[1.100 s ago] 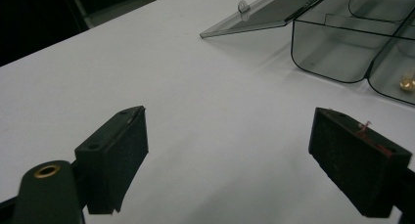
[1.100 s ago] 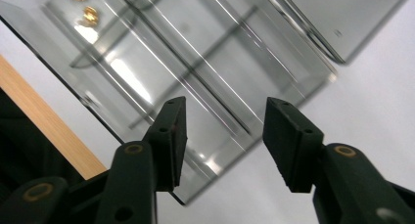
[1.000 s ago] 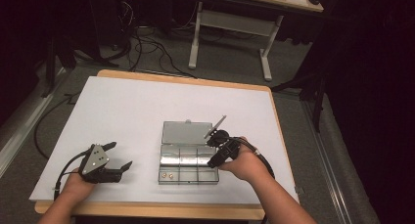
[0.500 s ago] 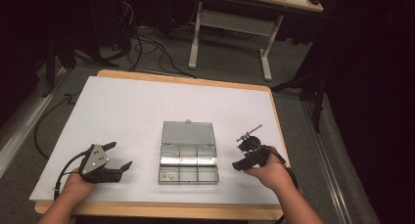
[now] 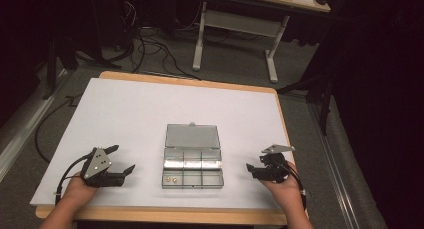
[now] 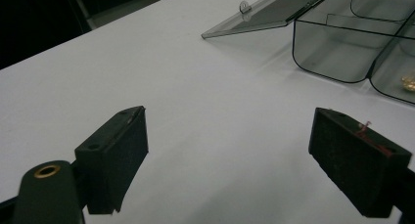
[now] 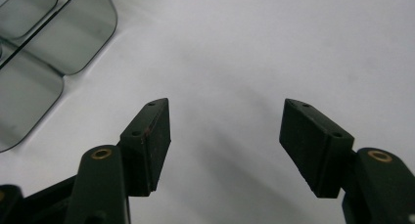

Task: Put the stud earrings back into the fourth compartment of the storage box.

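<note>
Grippers parked either side of open compartment box

Clear plastic compartment box [image 5: 192,163] sits mid-table on the white table cover [image 5: 150,109], lid [image 5: 192,136] flipped flat away from the person. Two small brass-coloured bits [image 5: 172,179] lie in the near-left compartment; the other cells look empty.

Right gripper [image 5: 256,169] has swung off the box to its right and rests low near the table edge, jaws spread wide with nothing between them; they were opening within the last second. In the right gripper view its pads [image 7: 149,145] frame bare table, box corner at top left. Left gripper [image 5: 122,161] sits to the left of the box, well apart from it, jaws also spread and empty; the left gripper view shows its pads [image 6: 115,160] wide, box and lid at upper right.

Step in hand looks like a pause between picks, or the end of loading. If another piece goes in, come down straight over a cell, keep the jaws off the thin dividers, and steady the box with the other gripper, since it probably slides easily. If closing, push the lid by its tab [image 6: 243,8].

Hard to tell: what the brass bits are (too small), and box contents through the tinted walls. Far cells are cut off in both gripper views.
</note>
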The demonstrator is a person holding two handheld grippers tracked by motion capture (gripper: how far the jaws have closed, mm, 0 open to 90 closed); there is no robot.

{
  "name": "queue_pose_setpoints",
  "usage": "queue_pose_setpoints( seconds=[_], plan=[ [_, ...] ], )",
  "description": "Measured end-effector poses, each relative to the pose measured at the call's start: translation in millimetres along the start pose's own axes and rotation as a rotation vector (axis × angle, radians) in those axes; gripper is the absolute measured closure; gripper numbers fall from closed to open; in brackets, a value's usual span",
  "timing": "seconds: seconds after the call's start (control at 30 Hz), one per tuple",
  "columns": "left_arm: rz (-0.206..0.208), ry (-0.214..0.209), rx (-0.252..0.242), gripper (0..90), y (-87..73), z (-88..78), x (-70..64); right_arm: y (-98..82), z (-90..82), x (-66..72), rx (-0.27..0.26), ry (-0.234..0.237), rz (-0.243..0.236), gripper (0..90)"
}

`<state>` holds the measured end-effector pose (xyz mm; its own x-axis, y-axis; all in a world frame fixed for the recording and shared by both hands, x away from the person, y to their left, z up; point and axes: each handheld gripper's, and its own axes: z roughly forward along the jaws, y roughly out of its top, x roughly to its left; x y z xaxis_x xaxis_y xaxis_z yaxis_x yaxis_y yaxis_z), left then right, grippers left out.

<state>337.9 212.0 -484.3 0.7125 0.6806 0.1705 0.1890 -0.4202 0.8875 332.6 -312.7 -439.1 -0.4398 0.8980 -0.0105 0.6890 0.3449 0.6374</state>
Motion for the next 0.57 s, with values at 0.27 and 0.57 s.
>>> queue_pose_setpoints(
  seconds=[0.27,0.57],
  plan=[
    [0.007,0.005,0.008,15.1,0.4,1.3,-1.1,-45.4,-12.0,-18.4,-0.177,-0.102,0.124,33.4],
    [0.024,0.029,0.022,15.1,1.0,2.4,-3.8,-42.2,6.5,-22.6,-0.149,-0.093,0.182,26.1]
  ],
)
